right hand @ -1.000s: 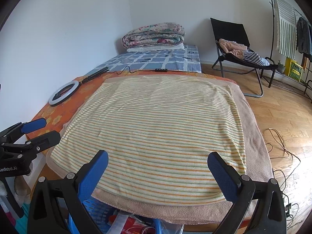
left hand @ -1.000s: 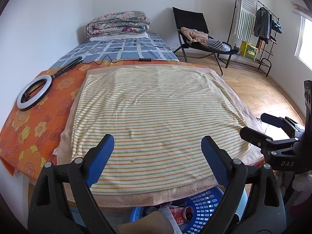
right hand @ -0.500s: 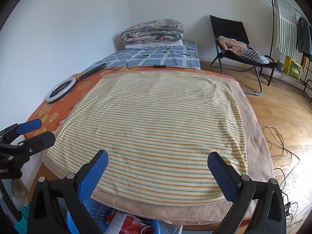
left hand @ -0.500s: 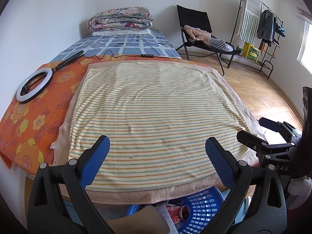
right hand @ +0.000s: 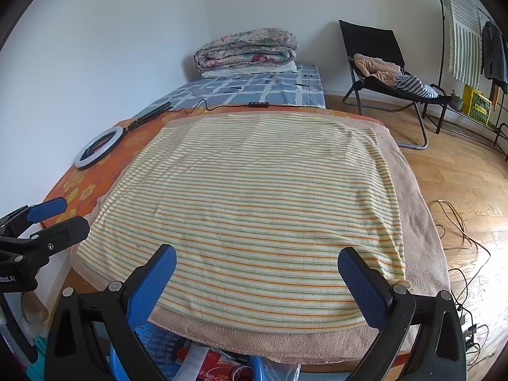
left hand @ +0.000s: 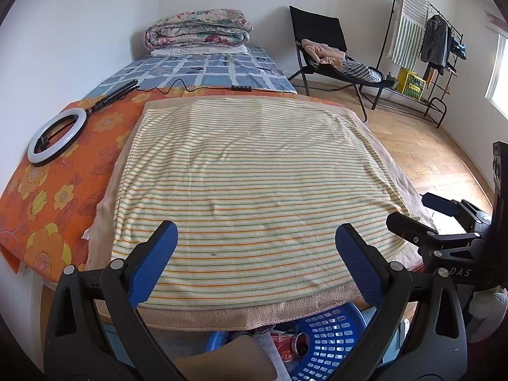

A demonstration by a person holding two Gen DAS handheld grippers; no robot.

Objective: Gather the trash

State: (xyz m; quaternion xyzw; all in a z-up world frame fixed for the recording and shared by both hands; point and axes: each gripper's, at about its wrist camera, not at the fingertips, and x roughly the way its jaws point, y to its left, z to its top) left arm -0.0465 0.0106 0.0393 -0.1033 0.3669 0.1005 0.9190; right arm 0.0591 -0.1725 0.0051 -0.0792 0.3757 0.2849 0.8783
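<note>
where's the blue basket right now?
The blue basket sits at the bottom of both wrist views, below the near edge of the striped towel, under the open left gripper; a red can and wrappers lie inside it.

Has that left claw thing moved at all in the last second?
Yes. In the left wrist view the ring light and folded quilt have slid rightward, so the left gripper, jaws open, swung slightly left.

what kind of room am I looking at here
Most likely a bedroom in a home: a low bed with a folded quilt against the wall, a clothes rack hung with garments, and a folding chair piled with clothes on a wooden floor.
</note>
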